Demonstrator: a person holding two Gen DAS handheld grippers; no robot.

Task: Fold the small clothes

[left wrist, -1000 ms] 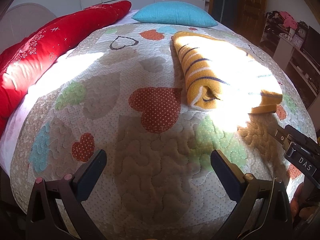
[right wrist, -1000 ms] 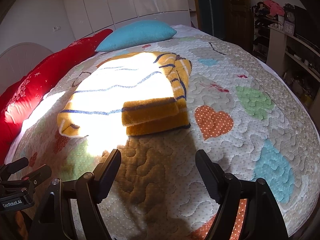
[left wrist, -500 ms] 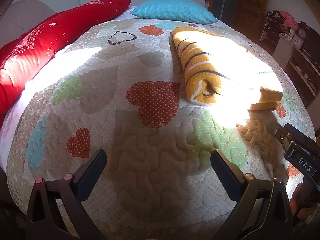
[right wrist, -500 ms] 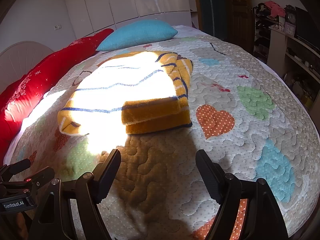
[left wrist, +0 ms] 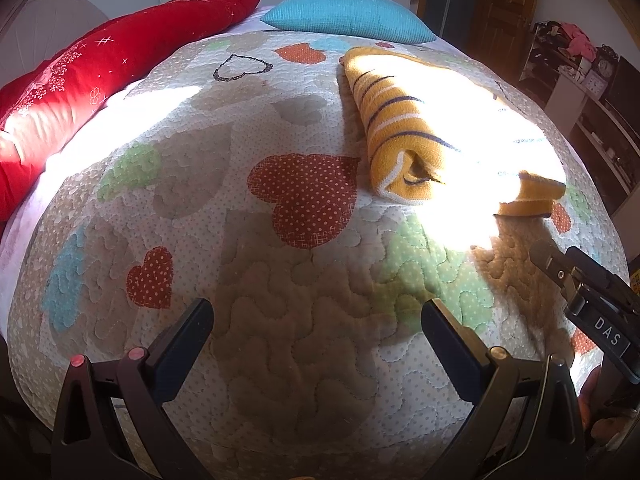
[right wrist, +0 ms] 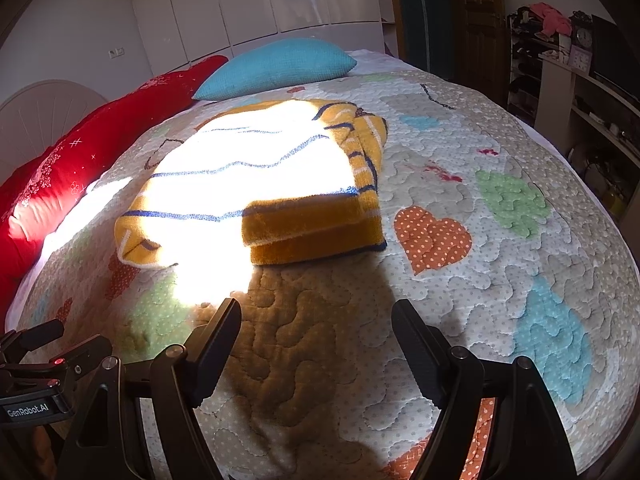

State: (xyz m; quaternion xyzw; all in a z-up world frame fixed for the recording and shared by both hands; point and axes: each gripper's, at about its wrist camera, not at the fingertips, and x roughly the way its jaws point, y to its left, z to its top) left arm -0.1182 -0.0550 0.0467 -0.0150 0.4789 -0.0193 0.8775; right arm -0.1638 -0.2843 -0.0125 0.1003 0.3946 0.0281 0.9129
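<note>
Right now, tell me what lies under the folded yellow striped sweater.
The folded yellow striped sweater rests directly on the heart-patterned quilt. The quilt shows around its edges; whatever patches lie beneath it are covered.

The yellow sweater (right wrist: pixel 256 176) has thin blue and white stripes; it is folded up and lies flat on the bed; its two thick plain cuffs sit one on top of the other at the near edge; bright sun falls on its top; one side (left wrist: pixel 396 128) looks rolled over like a tube.
</note>
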